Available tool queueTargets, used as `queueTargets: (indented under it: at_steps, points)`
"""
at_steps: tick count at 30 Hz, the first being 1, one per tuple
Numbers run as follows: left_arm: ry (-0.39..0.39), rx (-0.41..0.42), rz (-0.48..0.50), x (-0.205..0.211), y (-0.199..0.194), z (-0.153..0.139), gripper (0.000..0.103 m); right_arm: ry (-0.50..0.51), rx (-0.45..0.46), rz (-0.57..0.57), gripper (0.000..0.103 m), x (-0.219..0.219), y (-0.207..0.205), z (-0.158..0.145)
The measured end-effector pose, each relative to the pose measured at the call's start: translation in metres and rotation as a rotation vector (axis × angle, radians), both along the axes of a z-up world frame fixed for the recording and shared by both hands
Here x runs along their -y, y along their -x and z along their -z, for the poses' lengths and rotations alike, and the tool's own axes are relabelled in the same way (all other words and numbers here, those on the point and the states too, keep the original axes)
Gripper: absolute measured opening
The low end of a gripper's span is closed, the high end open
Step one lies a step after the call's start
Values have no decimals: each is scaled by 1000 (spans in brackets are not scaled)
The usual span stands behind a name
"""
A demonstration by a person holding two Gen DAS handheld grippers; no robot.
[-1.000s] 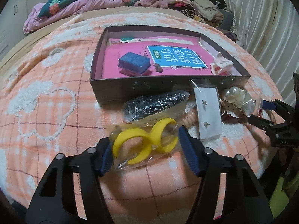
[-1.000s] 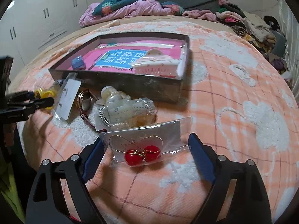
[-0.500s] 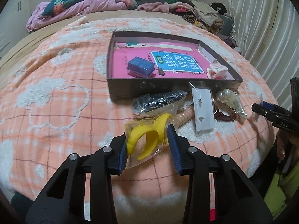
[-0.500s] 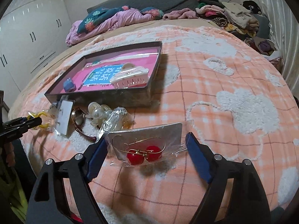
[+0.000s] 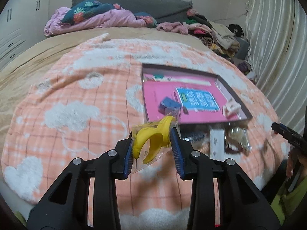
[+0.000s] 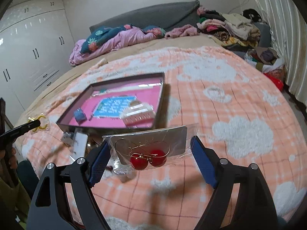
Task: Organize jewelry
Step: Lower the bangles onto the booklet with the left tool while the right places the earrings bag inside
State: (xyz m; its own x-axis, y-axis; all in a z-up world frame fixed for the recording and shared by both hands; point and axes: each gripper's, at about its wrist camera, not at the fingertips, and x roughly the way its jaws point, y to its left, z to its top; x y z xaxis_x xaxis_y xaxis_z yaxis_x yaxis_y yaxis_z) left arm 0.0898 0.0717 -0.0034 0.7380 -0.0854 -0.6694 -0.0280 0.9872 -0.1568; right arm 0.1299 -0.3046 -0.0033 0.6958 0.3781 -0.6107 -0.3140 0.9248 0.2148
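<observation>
Bedroom: bed [image 5: 57, 61] under an orange-and-white fleece blanket [image 6: 239, 105], clothes heaped along the headboard, white wardrobe off to one side.

Left tongs [image 5: 153, 141] tilted down toward the blanket and clear of it. Pads pressed on both sides of a clear bag of yellow hoops [image 5: 153, 136], jaws narrow and closing a touch more. The hoops are squashed together inside the bag, one tip poking up past the fingertips.

Right tongs [image 6: 151, 153] pitched down the same way, also off the blanket. Jaws wide, and the blue pads touch the side edges of a clear sleeve with the red ball earrings [image 6: 147, 160]. The sleeve spans the gap nearly flat: grey backing card, gold wire hooks, two red balls side by side at its near edge.

Dark shallow box [image 5: 191, 95] lies beyond both, on the blanket, pink lining with a blue printed panel. Inside it: a small blue case [image 6: 79, 115] and a pale hair claw [image 6: 138, 113]. More bagged jewelry [image 5: 226, 140] lies on the blanket just in front of the box's near wall; blurred.
</observation>
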Motion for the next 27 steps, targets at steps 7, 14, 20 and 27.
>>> queueTargets:
  at_steps: [7, 14, 20, 27]
  points:
    - [-9, 49, -2, 0, -21, -19, 26, -18, 53, -21, 80, -10, -11, -23]
    - [-9, 69, 15, 10, -42, -30, 26, -21, 102, -53, 80, -31, -22, -45]
    - [-12, 86, 46, 26, -58, -40, 26, 6, 129, -55, 80, -47, -34, -59]
    - [-18, 88, 76, 43, -75, -43, 26, -67, 139, -50, 80, -54, -52, -80]
